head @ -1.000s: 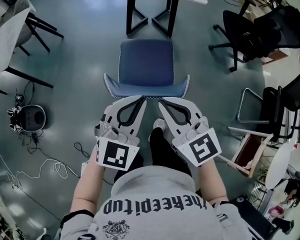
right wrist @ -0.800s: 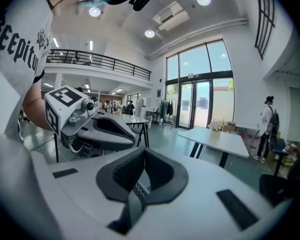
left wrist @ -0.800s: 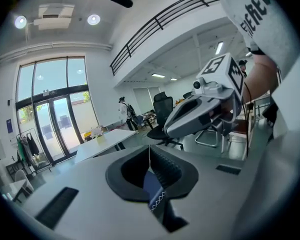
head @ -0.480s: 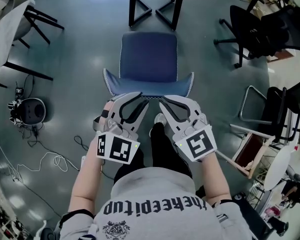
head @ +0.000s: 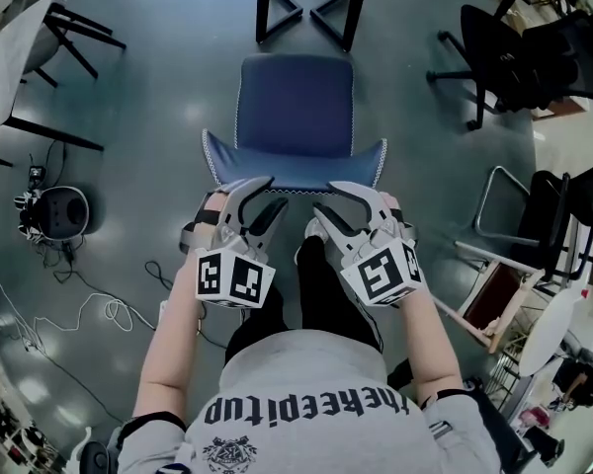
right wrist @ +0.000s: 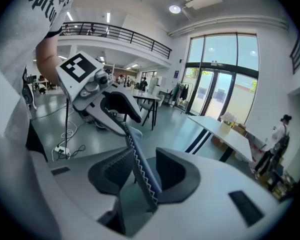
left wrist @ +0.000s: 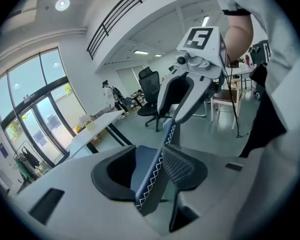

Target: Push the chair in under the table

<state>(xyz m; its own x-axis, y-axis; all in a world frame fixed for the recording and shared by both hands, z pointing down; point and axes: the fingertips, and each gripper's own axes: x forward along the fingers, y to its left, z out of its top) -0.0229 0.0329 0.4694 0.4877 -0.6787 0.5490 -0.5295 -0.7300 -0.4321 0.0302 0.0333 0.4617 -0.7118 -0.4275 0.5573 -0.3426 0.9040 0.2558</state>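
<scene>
Grey floor (head: 148, 117), one chair (head: 295, 117), two grippers (head: 274, 192) (head: 326, 196)

Chair (head: 295, 117) before you: seat matt blue, smooth, plastic-looking. Backrest edge (left wrist: 151, 174): dark woven cloth, white zigzag stitching. Your left gripper (head: 269, 192) and right gripper (head: 326, 197): smooth matt pale-grey plastic shells. Pads (left wrist: 177, 166): black, fine grid texture. Floor (head: 148, 97): glossy grey, mirrors lights. Table legs (head: 265, 3): black, matt, metal-looking. Your shirt (head: 306, 383): grey cloth.
</scene>
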